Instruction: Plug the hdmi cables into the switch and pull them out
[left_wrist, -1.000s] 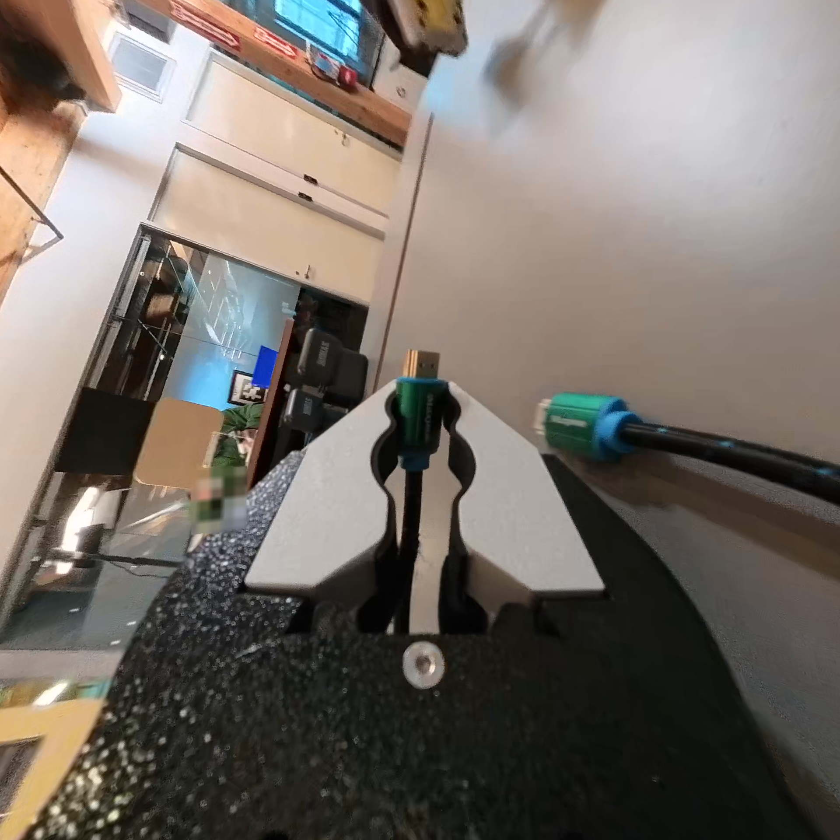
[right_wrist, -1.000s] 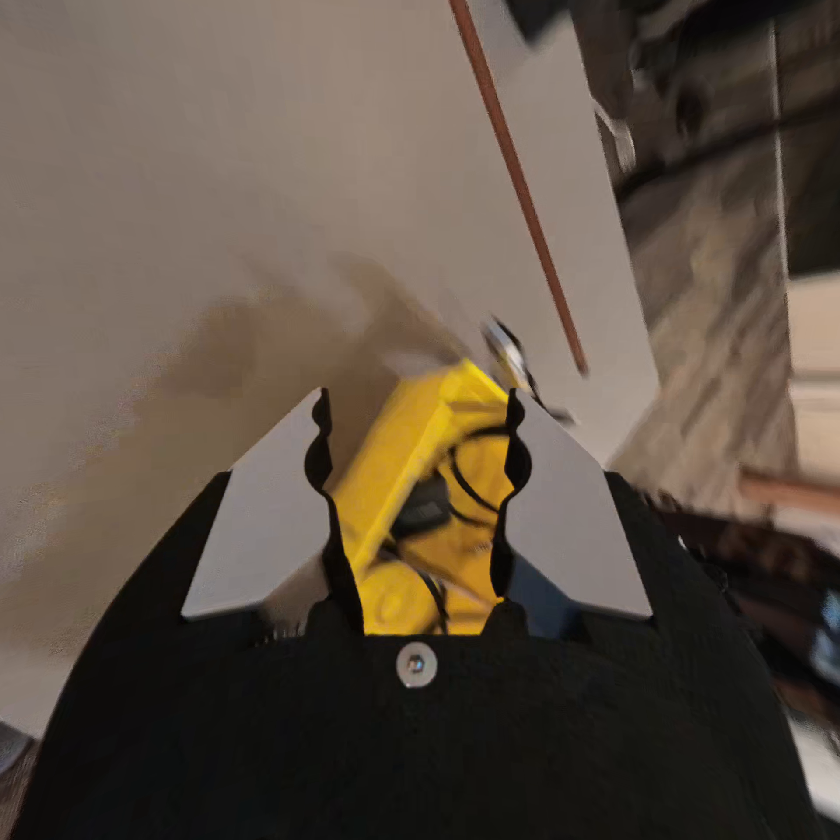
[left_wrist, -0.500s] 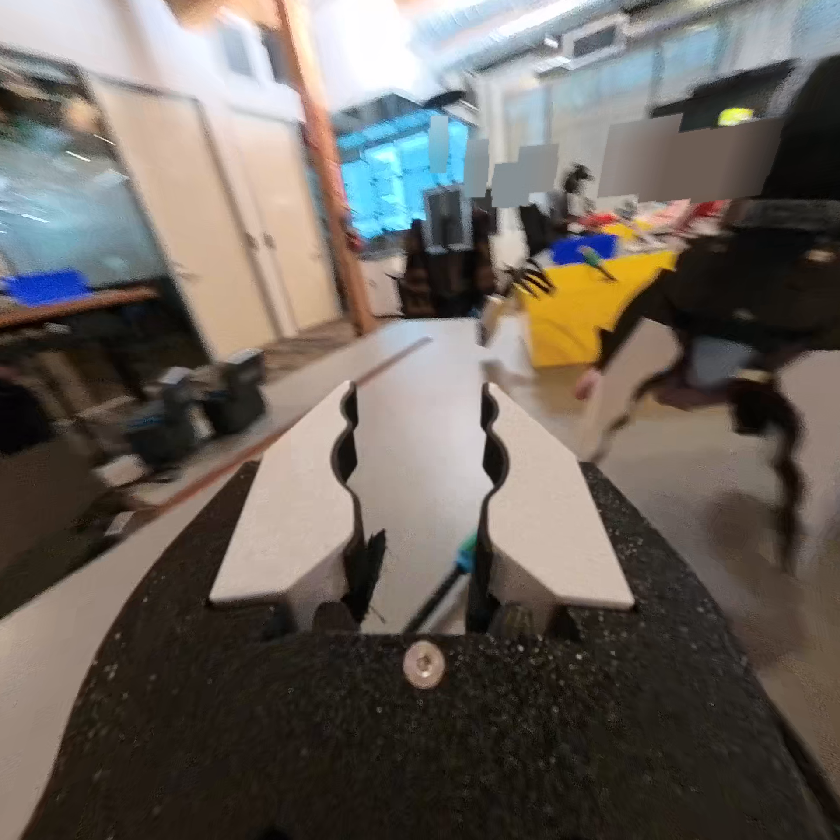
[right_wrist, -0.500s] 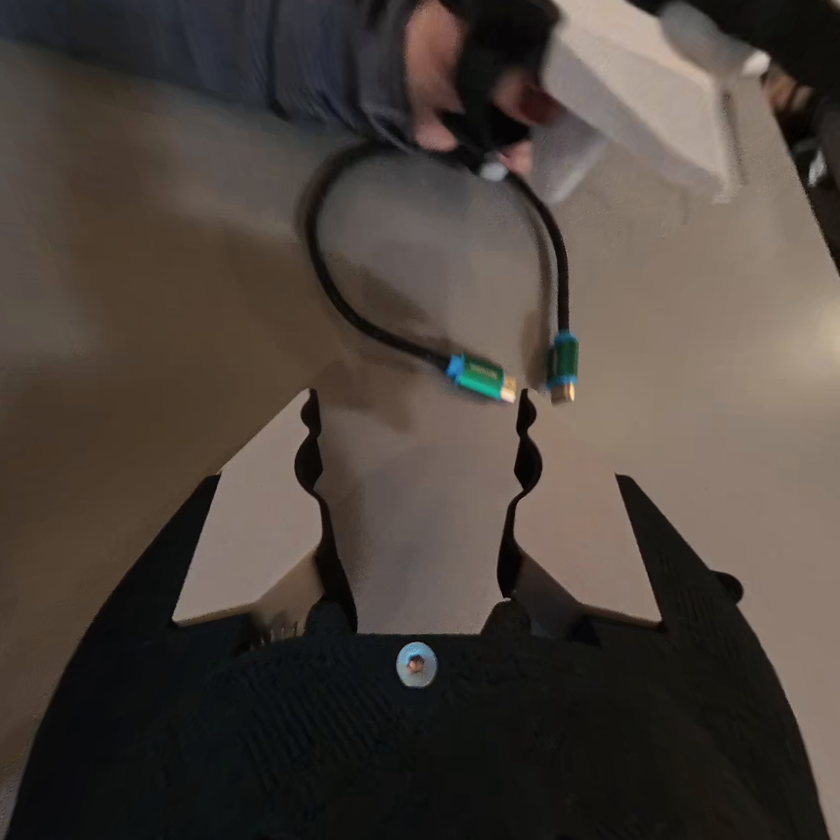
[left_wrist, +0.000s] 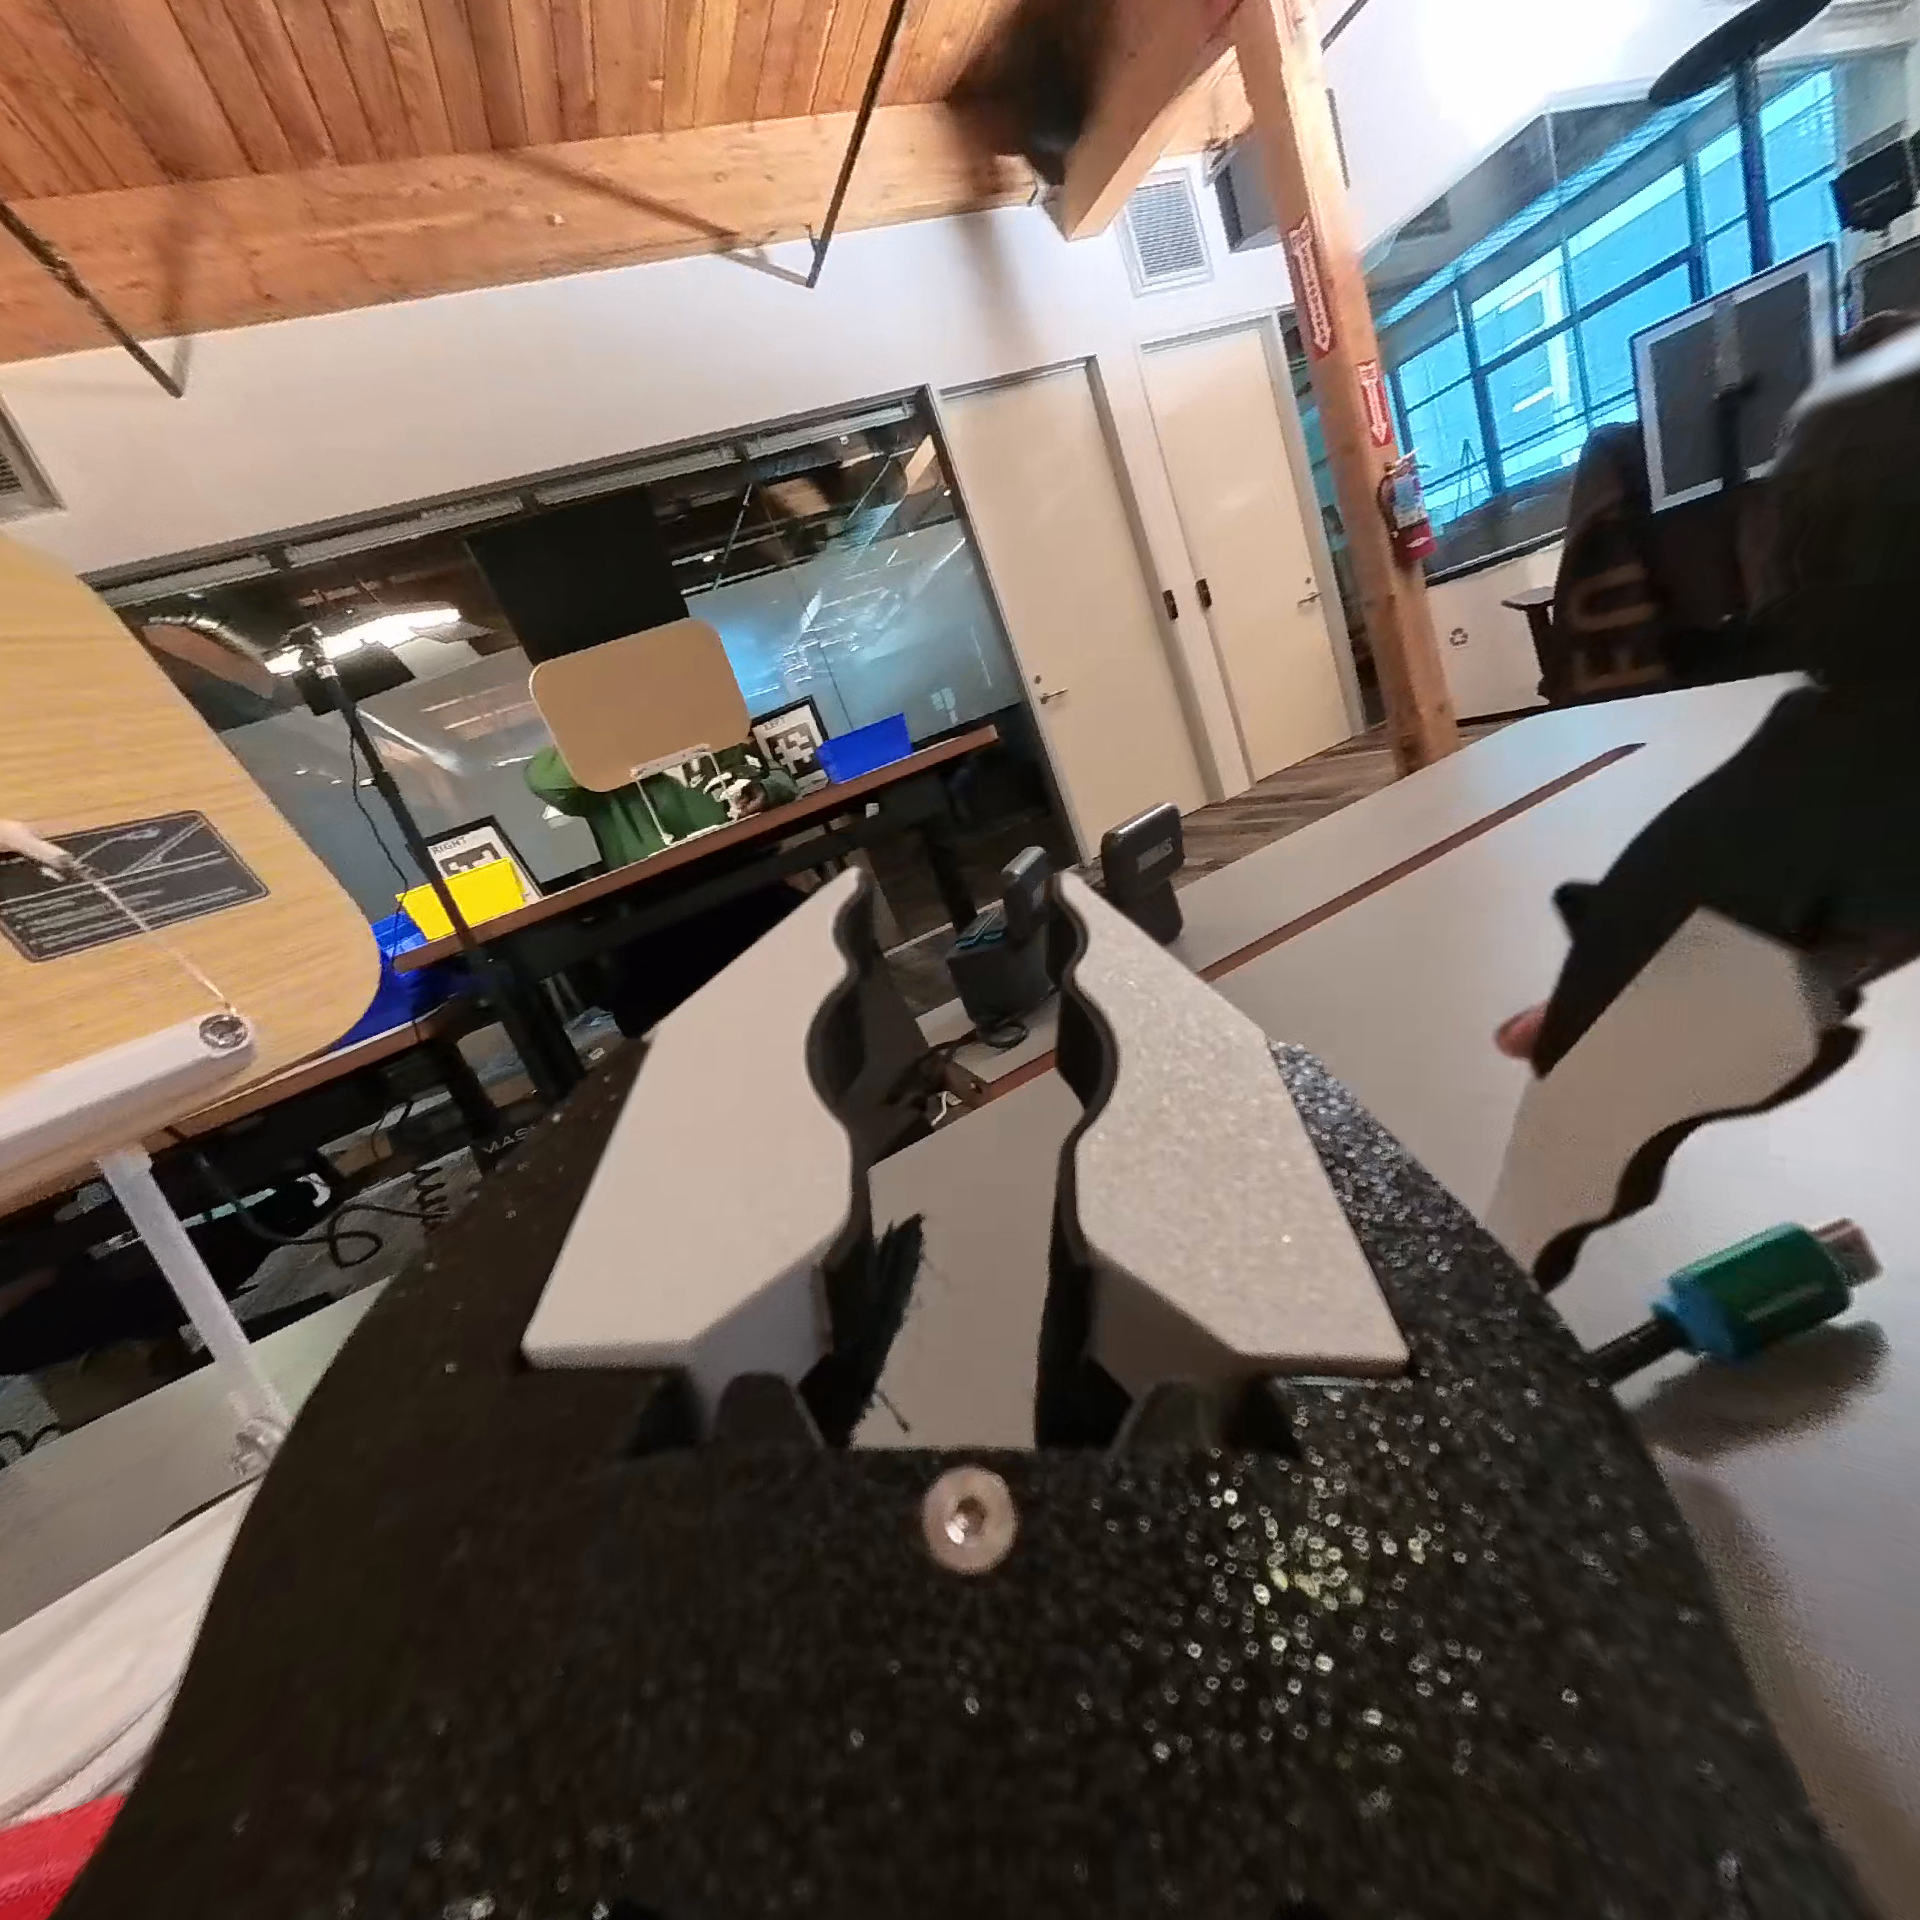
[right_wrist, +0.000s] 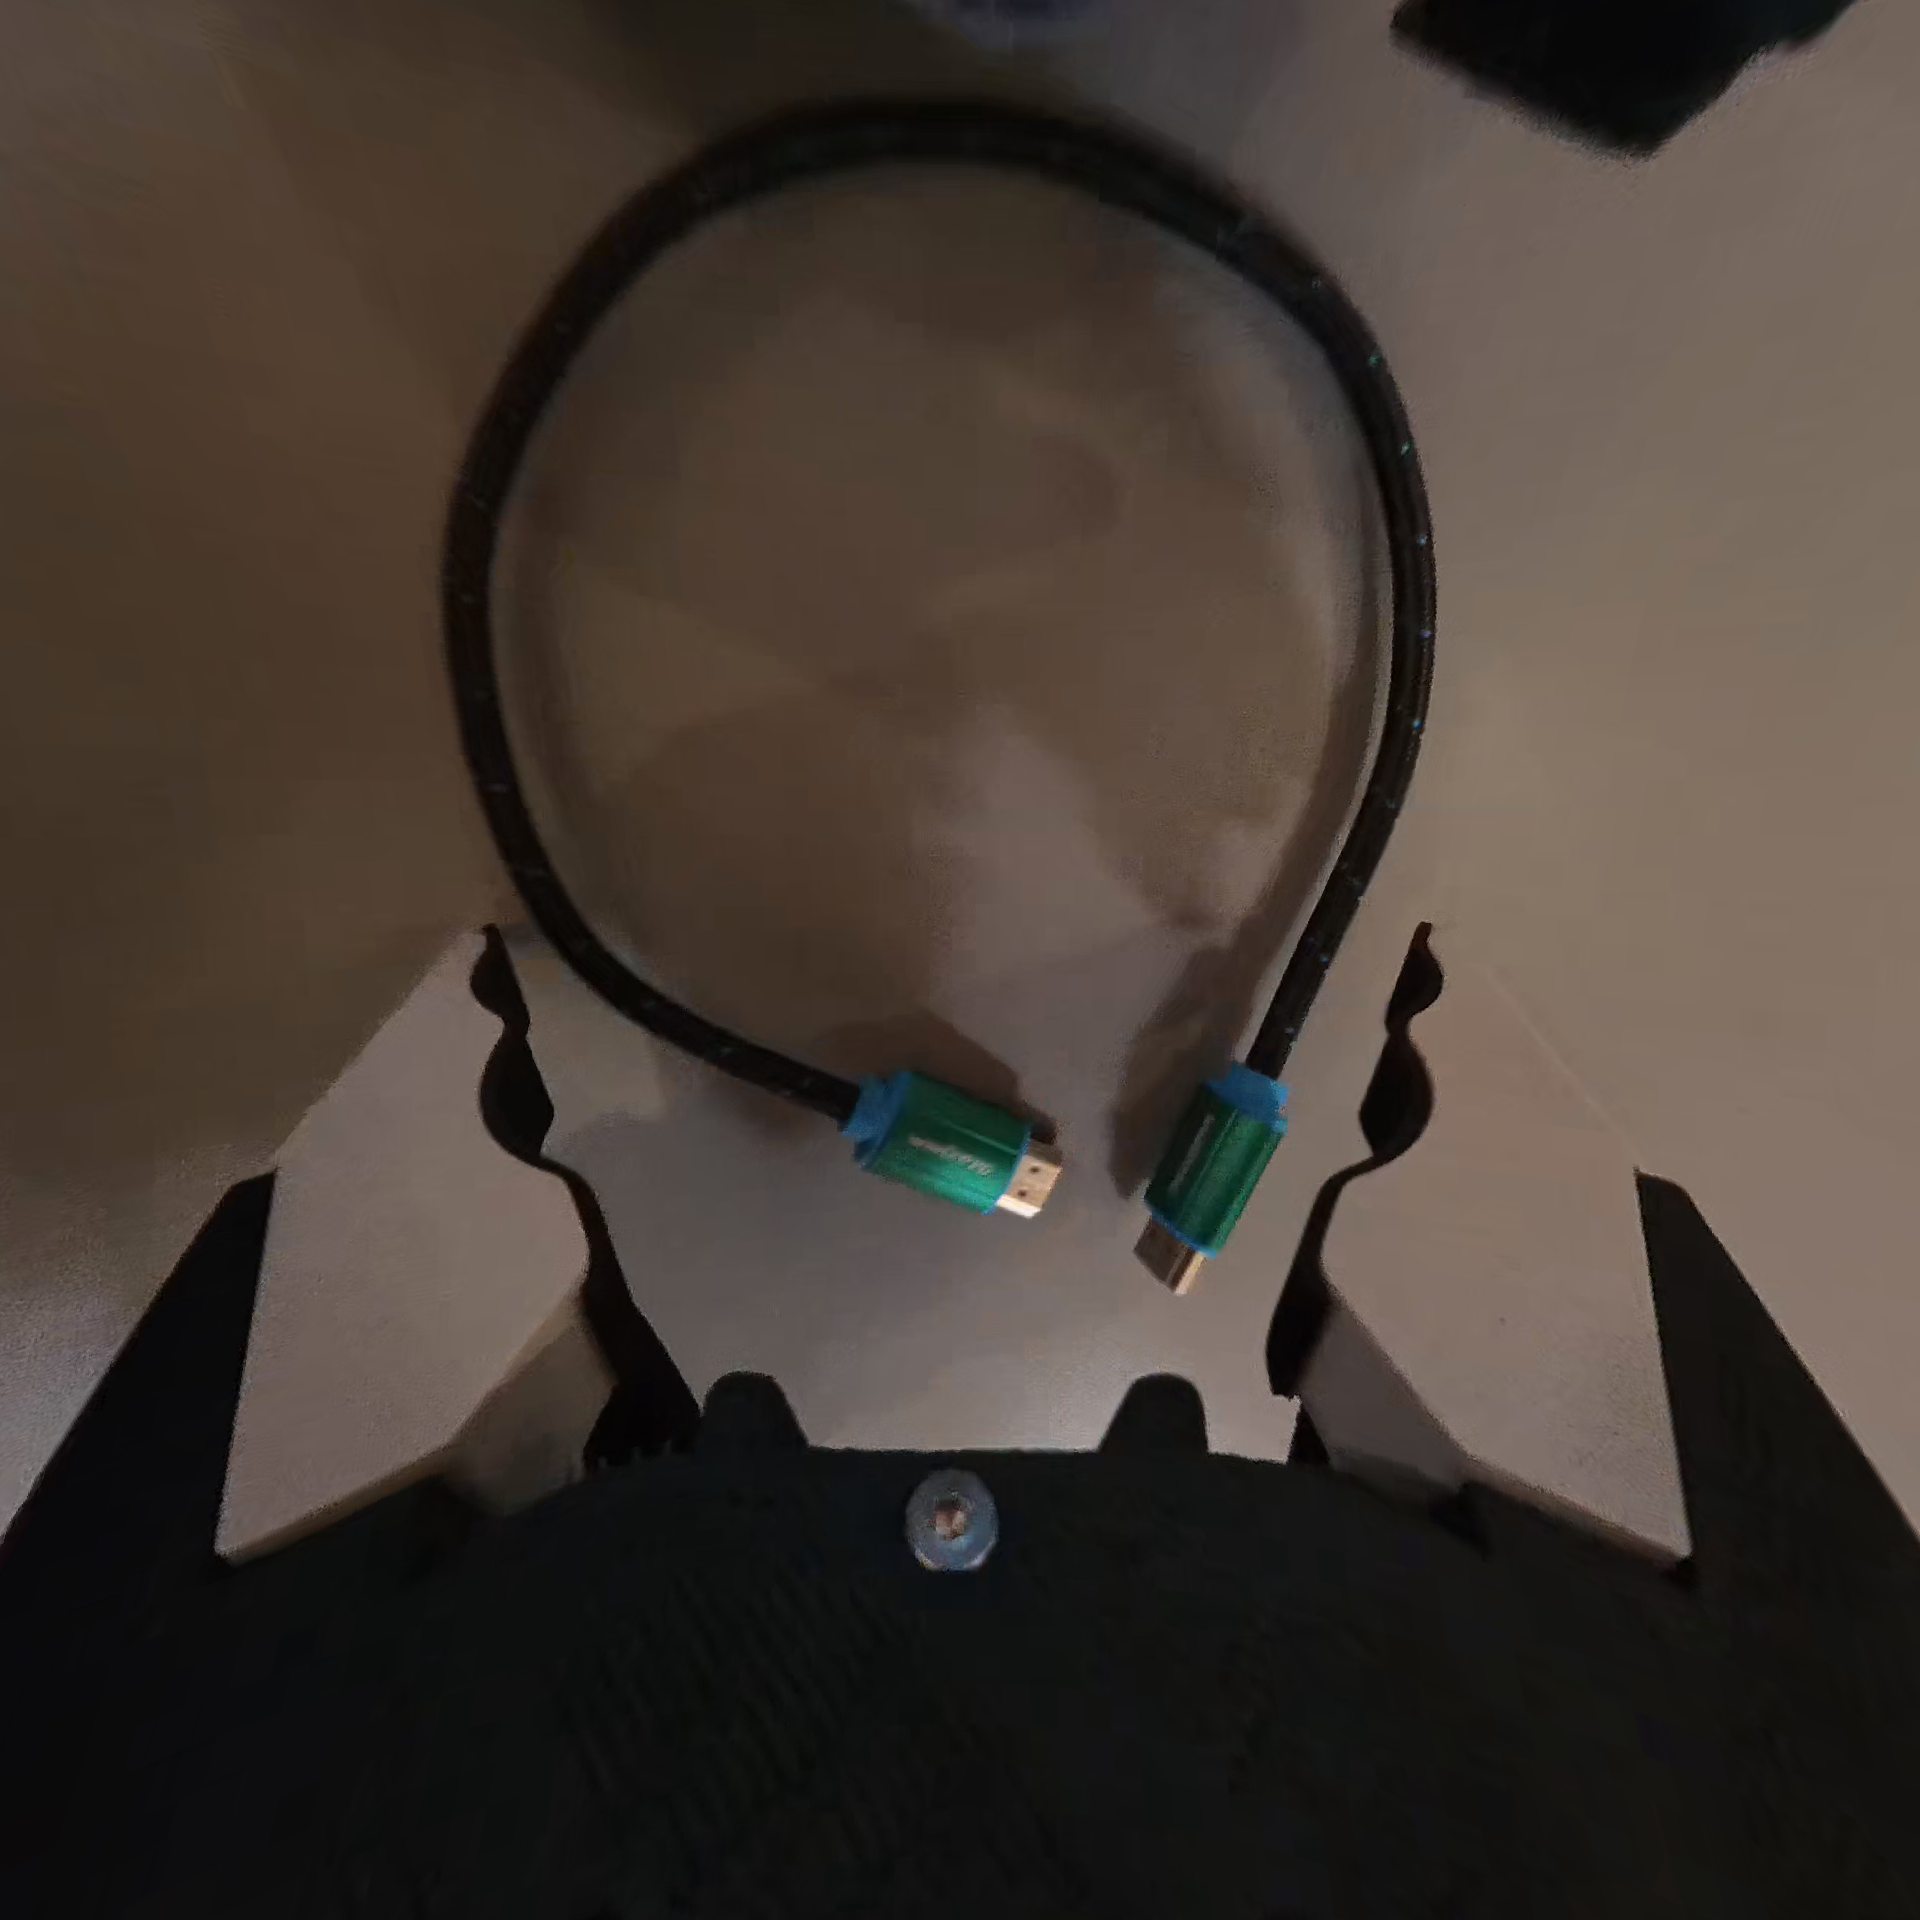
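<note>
This was an open-plan office or lab workspace. A glass-walled meeting room stood behind long desks carrying blue and yellow bins. Timber ceiling boards and a wooden post ran overhead, beside large windows, plain doors and a fire extinguisher.

We see a wooden plank ceiling above white walls. A timber post stands beside blue-lit windows. Pale doors flank a glass-walled room, beyond our grey tabletop.
</note>
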